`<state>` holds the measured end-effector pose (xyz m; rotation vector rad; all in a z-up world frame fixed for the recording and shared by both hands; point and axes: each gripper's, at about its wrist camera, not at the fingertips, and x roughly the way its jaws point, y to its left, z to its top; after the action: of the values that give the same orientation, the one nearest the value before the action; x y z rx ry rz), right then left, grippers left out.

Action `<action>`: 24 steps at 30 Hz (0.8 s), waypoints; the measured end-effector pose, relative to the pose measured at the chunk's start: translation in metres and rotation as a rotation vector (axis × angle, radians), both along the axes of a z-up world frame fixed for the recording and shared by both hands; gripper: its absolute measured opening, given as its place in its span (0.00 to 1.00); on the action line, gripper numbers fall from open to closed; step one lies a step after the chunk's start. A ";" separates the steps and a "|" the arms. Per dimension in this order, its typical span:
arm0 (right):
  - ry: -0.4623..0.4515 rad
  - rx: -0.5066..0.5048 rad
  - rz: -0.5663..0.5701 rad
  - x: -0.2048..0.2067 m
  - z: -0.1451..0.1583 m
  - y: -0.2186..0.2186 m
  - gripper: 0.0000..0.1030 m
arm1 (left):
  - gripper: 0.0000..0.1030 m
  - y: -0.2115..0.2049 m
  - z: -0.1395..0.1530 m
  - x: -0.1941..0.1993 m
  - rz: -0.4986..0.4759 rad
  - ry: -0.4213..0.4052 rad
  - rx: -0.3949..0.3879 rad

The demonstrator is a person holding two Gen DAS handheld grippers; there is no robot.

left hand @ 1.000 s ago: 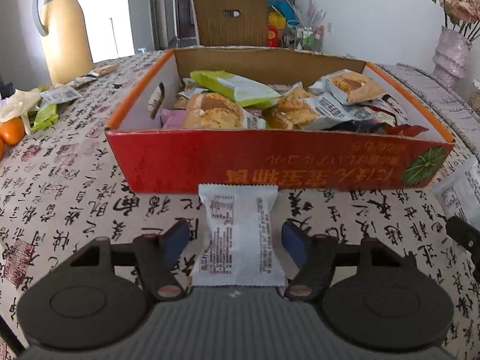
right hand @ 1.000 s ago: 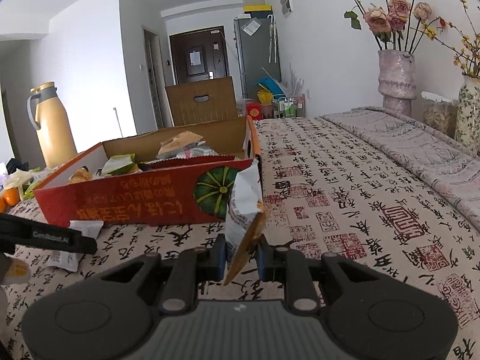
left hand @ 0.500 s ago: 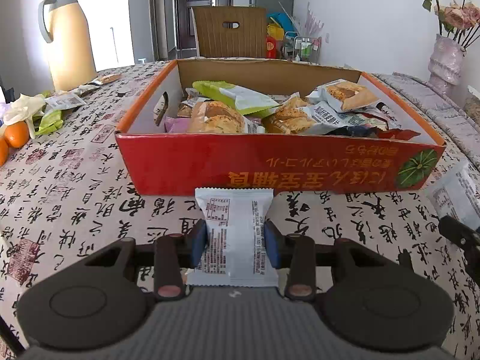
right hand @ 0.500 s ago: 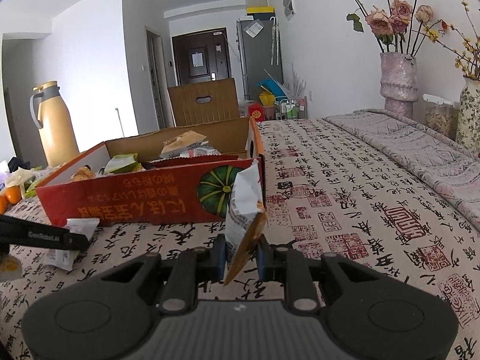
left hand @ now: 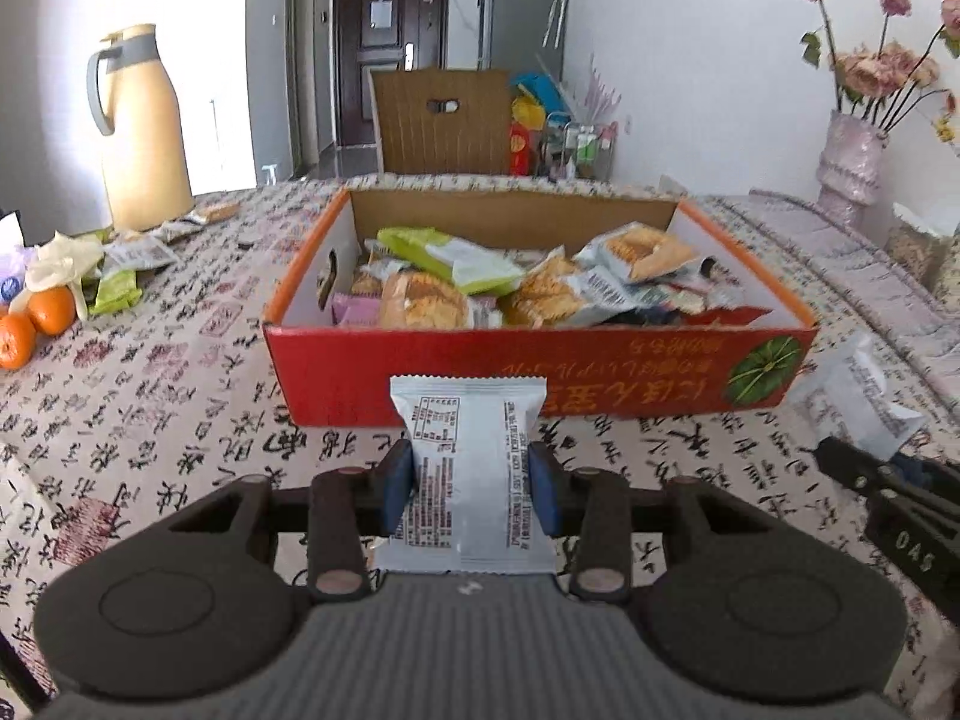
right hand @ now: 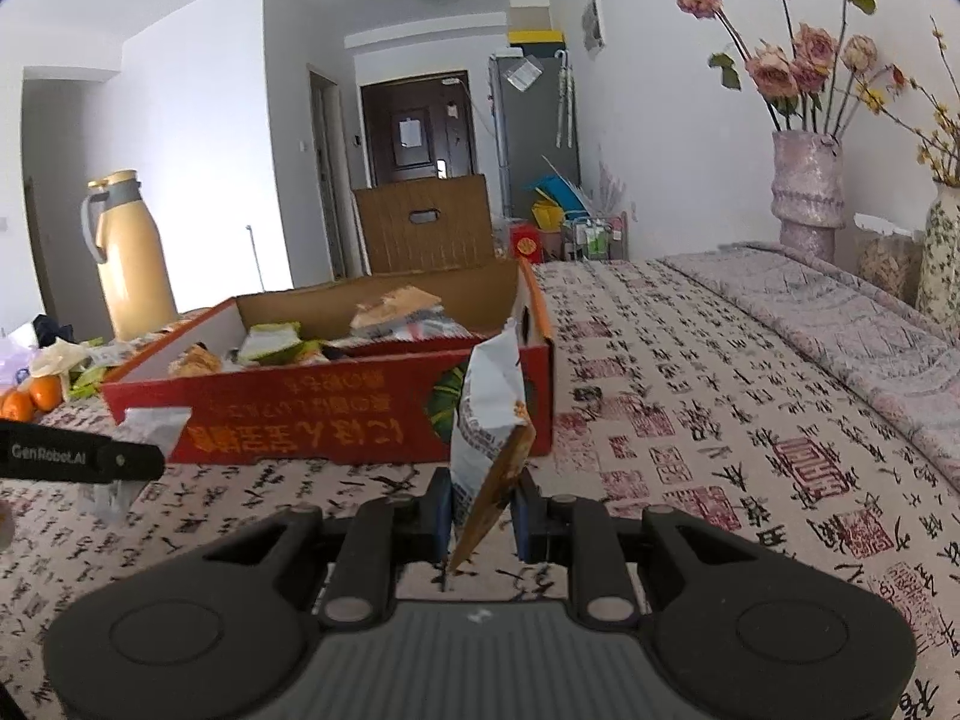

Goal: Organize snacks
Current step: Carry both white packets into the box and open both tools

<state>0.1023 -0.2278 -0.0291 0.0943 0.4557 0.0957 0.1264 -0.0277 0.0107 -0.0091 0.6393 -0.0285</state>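
Observation:
A red cardboard box (left hand: 540,372) with several snack packets inside sits on the patterned tablecloth, seen from its right end as the red box (right hand: 336,420) in the right wrist view. My left gripper (left hand: 471,495) is shut on a white snack packet (left hand: 471,468), held flat a little above the cloth just in front of the box's near wall. My right gripper (right hand: 480,507) is shut on a white and orange snack packet (right hand: 489,420), standing on edge near the box's right corner. That packet (left hand: 858,402) and the right gripper's tip show at the right of the left wrist view.
A tan thermos jug (left hand: 141,126), oranges (left hand: 36,324) and loose snack packets (left hand: 129,267) lie at the far left of the table. Vases with dried flowers (right hand: 807,186) stand at the far right. A wooden chair back (left hand: 444,120) rises behind the box.
My left gripper closed on the white packet, then lifted it off the cloth toward the box. The right gripper kept still with its packet.

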 end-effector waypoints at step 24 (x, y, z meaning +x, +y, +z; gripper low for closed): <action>-0.114 -0.039 0.040 0.047 0.055 0.025 0.19 | 0.40 0.001 0.055 0.033 -0.010 -0.123 -0.008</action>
<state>0.1492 -0.2026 0.0262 0.0407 0.3457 0.1308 0.1591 -0.0270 0.0655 -0.0115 0.5165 -0.0413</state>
